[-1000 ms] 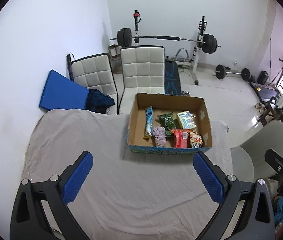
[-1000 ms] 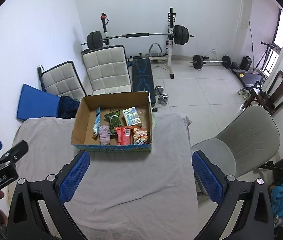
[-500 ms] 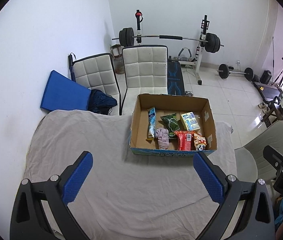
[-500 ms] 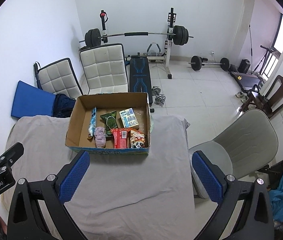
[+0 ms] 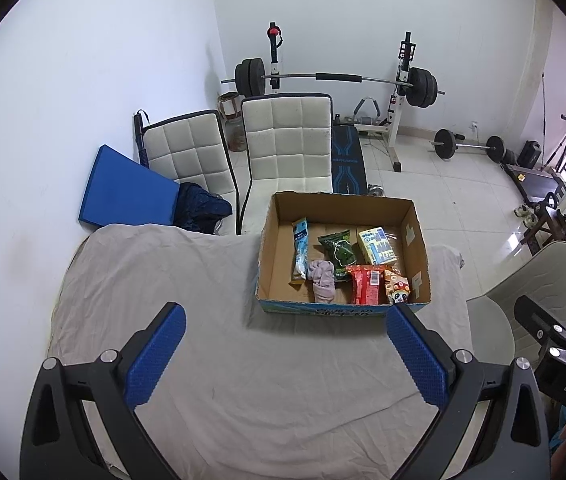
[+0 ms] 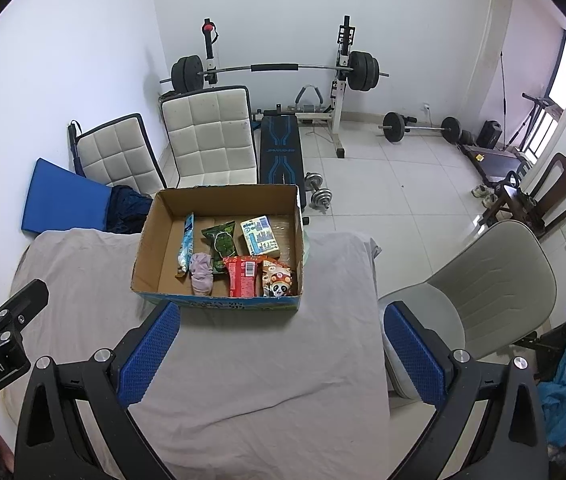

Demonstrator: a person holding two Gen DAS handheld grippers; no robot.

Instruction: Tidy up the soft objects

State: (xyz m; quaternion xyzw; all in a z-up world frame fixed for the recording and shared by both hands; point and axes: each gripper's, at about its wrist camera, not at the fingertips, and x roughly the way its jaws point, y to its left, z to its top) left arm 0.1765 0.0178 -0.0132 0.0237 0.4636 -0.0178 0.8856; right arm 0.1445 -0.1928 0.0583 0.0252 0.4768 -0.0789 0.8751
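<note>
An open cardboard box (image 5: pixel 417 236) (image 6: pixel 151 236) stands on a table under a grey cloth (image 5: pixel 187 280) (image 6: pixel 267 360). Inside lie several soft packs: a blue-white pack (image 5: pixel 299 254), a pink cloth (image 5: pixel 322 274) (image 6: pixel 201 267), a green pack (image 5: pixel 338 252), a yellow-blue pack (image 5: pixel 377 245), a red pack (image 5: pixel 367 288) (image 6: pixel 243 280) and a panda pack (image 5: pixel 397 287) (image 6: pixel 279 280). My left gripper (image 5: pixel 285 356) is open and empty, high above the cloth, before the box. My right gripper (image 6: pixel 281 354) is open and empty too, to its right.
Two white padded chairs (image 5: pixel 287 144) and a blue mat (image 5: pixel 123 192) stand behind the table. A grey chair (image 6: pixel 483 280) stands at its right edge. A barbell rack (image 6: pixel 275 70), bench and dumbbells (image 6: pixel 317 192) fill the far floor.
Both grippers have drawn back and risen a little; the box sits lower in both views. The jaws stay open, and nothing in the box has moved.
</note>
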